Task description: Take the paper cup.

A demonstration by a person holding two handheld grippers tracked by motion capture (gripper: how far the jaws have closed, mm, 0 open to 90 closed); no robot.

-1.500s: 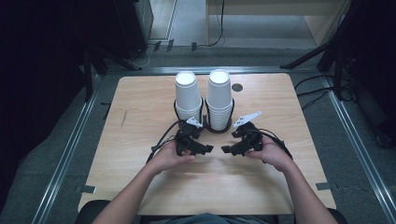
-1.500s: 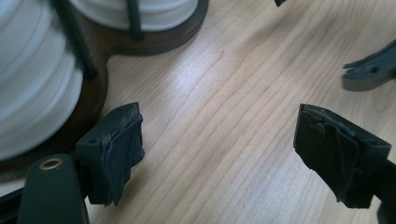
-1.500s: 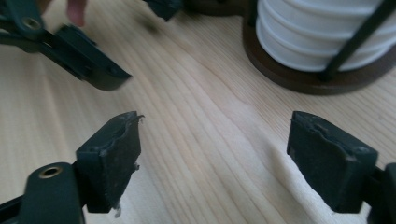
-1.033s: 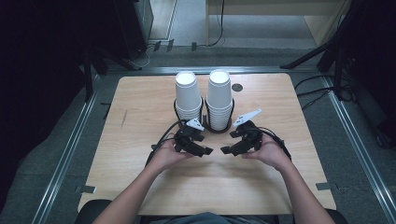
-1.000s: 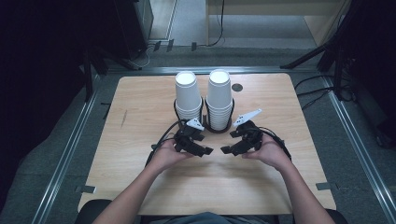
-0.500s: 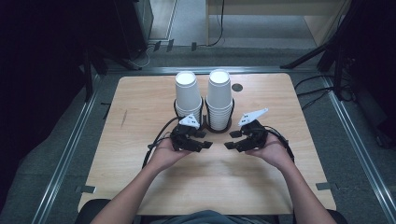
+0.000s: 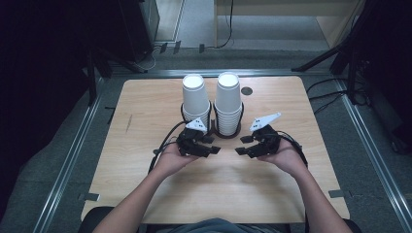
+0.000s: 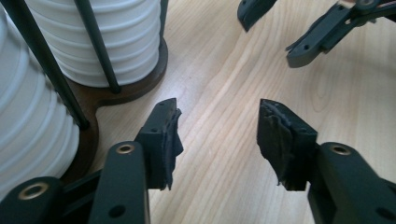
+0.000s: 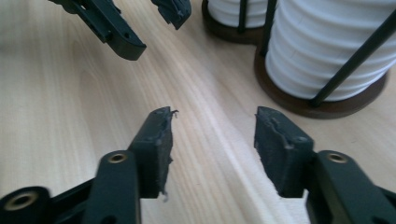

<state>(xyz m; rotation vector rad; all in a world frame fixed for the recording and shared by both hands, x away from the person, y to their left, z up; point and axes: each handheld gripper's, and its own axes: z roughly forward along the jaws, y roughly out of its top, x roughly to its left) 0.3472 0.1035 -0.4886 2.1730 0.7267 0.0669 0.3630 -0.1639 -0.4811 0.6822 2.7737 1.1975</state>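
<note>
Two tall stacks of white paper cups, left [image 7: 195, 99] and right [image 7: 228, 97], stand in a dark brown holder [image 7: 225, 132] with black wire rods at the middle of the wooden table [image 7: 145, 111]. Just in front of it the two hands hold the grippers tip to tip. My left gripper [image 7: 214, 144] [image 8: 217, 121] is open; its jaws have just been closing with nothing between them, only bare wood. My right gripper [image 7: 241, 145] [image 9: 212, 126] also stands open and empty. Each gripper view shows the other gripper farther off, the right gripper [image 8: 275, 23] and the left gripper [image 9: 144, 23].
A small dark round spot [image 7: 247, 91] lies on the table behind the right stack. Cables [image 7: 163, 145] trail from both grippers across the wood. Metal rails [image 7: 68, 160] run along the table's sides, and dark stands and cables sit on the floor beyond.
The jaws of both grippers stand narrower than a second ago. The hands have hardly shifted, still in front of the cup holder.
</note>
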